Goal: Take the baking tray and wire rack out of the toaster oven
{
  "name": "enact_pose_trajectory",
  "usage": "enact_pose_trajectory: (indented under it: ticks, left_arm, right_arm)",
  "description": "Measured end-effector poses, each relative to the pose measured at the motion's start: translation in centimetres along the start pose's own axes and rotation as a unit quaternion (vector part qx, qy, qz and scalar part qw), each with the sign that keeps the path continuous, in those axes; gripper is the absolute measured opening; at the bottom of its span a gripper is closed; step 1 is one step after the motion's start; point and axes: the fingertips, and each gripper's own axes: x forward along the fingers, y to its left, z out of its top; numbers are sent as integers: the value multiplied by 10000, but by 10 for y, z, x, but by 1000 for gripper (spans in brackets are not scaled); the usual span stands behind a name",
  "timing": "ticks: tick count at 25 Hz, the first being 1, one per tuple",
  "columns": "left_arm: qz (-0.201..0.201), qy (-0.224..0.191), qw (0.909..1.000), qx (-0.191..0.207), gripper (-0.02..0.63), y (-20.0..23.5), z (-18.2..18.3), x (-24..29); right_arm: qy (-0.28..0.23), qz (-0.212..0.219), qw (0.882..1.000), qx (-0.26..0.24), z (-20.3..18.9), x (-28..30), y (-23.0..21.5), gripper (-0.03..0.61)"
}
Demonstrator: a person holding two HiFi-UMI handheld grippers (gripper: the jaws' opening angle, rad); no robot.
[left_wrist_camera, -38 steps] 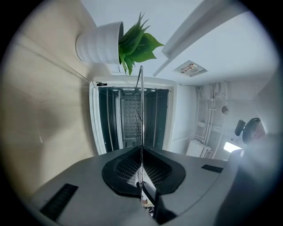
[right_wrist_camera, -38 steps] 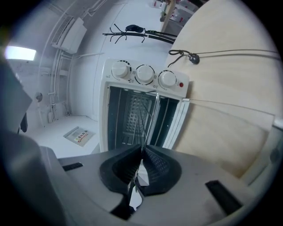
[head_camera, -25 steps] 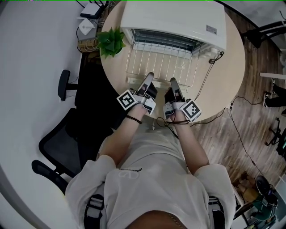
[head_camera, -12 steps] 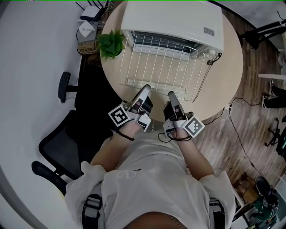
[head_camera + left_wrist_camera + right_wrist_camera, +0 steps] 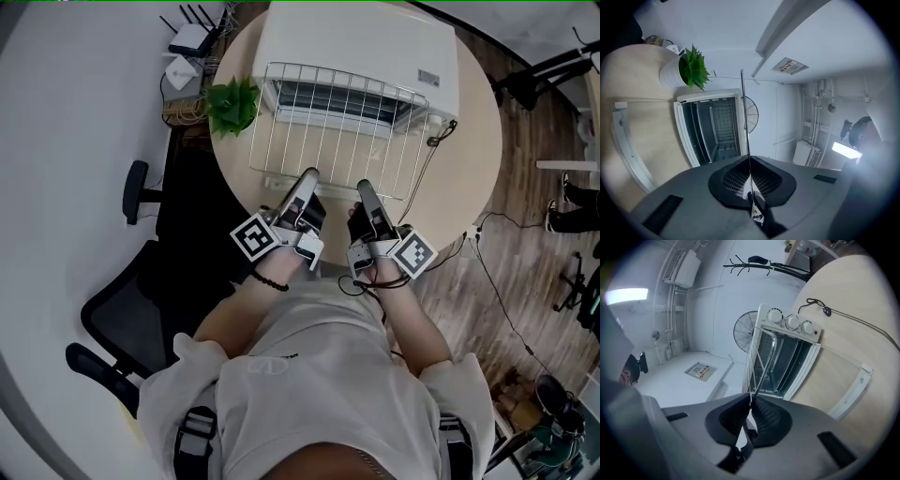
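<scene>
Far left, a router (image 5: pixel 192 39) sits by the wall and a black office chair (image 5: pixel 122 309) stands beside the round table (image 5: pixel 473 150). A potted plant (image 5: pixel 232 101) is on the table's left edge, just beside the toaster oven (image 5: pixel 366 42).

Your left gripper (image 5: pixel 307 176) has its jaws closed tight on the near edge of the wire rack (image 5: pixel 337 131), left of its middle. In the left gripper view the gripper (image 5: pixel 750 187) pinches one thin wire, and the rack (image 5: pixel 742 117) shows edge-on as a line running up from the pads. The oven (image 5: pixel 710 126) stands open behind it, with the plant (image 5: pixel 693 68) next to it.

The rack is off the table, held in the air over the lowered oven door (image 5: pixel 274 182), and its far edge overlaps the oven's front in the head view.

Your right gripper (image 5: pixel 364 186) is clamped on the same near edge, right of the middle. In the right gripper view the gripper (image 5: pixel 751 408) has its pads shut on a wire. The rack (image 5: pixel 759 366) rises in front of the open oven (image 5: pixel 787 348), below the knobs (image 5: pixel 792 322).

At right, a cord (image 5: pixel 433 141) trails across the tabletop.
</scene>
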Motion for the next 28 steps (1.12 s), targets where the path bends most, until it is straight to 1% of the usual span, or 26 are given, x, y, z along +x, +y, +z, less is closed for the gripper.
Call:
enact_pose_trajectory:
  ticks: [7, 12, 21, 28]
  left_arm:
    - [-12, -202, 9998, 88, 11, -4, 13, 41]
    - [133, -337, 9993, 58, 12, -4, 20, 70]
    - [190, -503, 9985, 130, 15, -4, 37, 108]
    - [241, -523, 9981, 196, 17, -2, 49, 138]
  right_arm:
    - [-18, -16, 10000, -21, 37, 27, 6, 9]
    - [-80, -21, 9999, 120, 61, 46, 8, 11]
    - [-79, -91, 9998, 126, 91, 76, 11, 12]
    - [-151, -112, 9998, 78, 114, 98, 12, 14]
